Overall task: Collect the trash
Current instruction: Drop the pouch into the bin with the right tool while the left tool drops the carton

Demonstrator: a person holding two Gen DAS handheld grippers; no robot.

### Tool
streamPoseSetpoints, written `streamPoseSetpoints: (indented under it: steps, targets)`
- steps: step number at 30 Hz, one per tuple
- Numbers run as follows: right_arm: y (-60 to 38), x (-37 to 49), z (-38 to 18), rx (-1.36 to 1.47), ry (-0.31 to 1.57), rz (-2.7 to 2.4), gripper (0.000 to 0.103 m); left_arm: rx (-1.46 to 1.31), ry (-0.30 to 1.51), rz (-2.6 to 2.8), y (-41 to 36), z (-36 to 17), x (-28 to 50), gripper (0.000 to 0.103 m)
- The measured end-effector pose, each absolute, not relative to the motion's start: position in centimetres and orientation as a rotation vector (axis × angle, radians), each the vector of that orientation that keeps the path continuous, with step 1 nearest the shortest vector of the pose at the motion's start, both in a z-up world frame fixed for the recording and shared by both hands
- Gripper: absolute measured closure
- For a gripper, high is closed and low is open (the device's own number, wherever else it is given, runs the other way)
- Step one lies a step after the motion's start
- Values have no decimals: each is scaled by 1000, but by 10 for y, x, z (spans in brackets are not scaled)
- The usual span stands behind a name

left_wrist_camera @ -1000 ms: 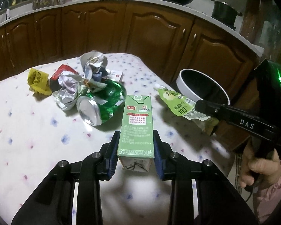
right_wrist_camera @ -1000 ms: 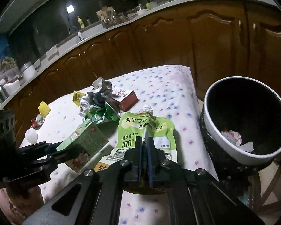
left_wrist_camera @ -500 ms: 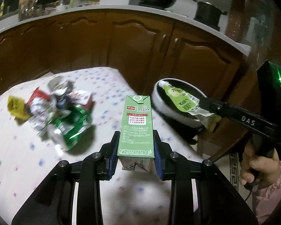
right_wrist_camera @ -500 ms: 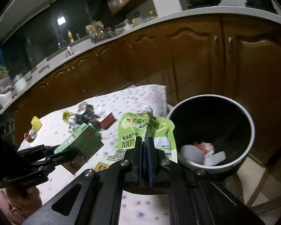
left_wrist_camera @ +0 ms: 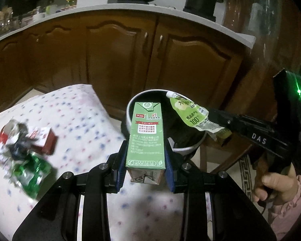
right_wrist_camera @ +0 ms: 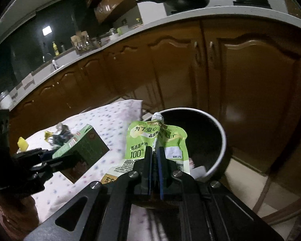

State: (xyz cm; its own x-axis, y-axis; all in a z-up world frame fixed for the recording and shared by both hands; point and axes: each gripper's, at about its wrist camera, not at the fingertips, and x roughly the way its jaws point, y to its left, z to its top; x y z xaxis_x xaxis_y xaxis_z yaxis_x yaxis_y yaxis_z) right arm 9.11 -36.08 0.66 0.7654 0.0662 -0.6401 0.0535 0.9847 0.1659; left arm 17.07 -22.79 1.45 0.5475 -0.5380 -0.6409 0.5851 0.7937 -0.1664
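Note:
My left gripper [left_wrist_camera: 145, 154] is shut on a green milk carton [left_wrist_camera: 145, 132] and holds it in the air in front of the round bin [left_wrist_camera: 187, 150]. The carton also shows in the right wrist view [right_wrist_camera: 80, 150]. My right gripper [right_wrist_camera: 155, 152] is shut on a flat green drink pouch [right_wrist_camera: 156, 140], held over the bin's [right_wrist_camera: 220, 140] near rim. In the left wrist view the pouch [left_wrist_camera: 190, 114] hangs over the bin's right side.
On the dotted tablecloth [left_wrist_camera: 86, 120] at the left lie a crushed green can [left_wrist_camera: 30, 172], crumpled wrappers [left_wrist_camera: 14, 140] and a small red box [left_wrist_camera: 46, 142]. Brown kitchen cabinets [left_wrist_camera: 120, 50] stand behind. White scraps [right_wrist_camera: 198, 169] lie inside the bin.
Both grippers have moved right, away from the trash pile and towards the bin, each carrying its item. The pouch has come over the bin's opening.

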Motion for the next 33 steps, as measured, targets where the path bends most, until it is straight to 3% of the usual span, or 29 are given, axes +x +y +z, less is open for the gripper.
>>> streamPoseSetpoints:
  steps: [24, 26, 27, 29, 33]
  targets:
    - [-397, 138, -24, 130, 851, -39, 98, 228, 897, -659, -317, -12, 233, 72]
    - [-403, 141, -26, 152, 854, -41, 96, 227, 923, -649, -319, -15, 236, 65]
    - [-407, 141, -27, 173, 855, -52, 94, 225, 930, -645, -319, -15, 236, 56]
    - [-415, 140, -27, 230, 848, -41, 92, 215, 911, -646, -316, -12, 235, 53]
    - [-425, 133, -23, 284, 813, -63, 76, 180, 887, -649, -305, -5, 229, 49]
